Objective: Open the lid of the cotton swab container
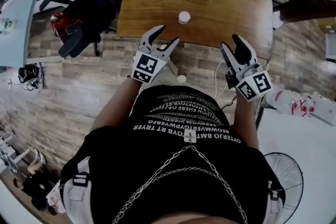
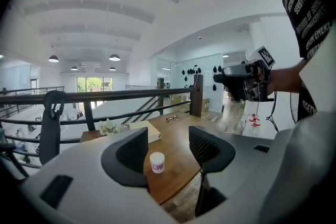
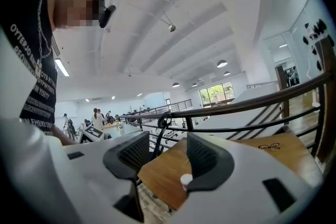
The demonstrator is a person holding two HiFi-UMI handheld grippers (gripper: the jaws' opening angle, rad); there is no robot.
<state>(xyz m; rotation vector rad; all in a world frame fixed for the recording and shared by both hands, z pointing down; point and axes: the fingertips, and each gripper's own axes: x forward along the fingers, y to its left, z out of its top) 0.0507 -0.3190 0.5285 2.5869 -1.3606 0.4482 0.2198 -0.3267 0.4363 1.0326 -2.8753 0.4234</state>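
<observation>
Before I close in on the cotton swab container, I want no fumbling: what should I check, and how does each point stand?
1. The cotton swab container stands upright on the table: ok.
2. Its lid is on and shut: ok.
3. The left gripper is open and empty: ok.
4. The right gripper is open and empty: ok.
5. A gripper has reached the container: not ok, both are short of the table's edge.
6. How the lid opens: cannot tell.
</observation>
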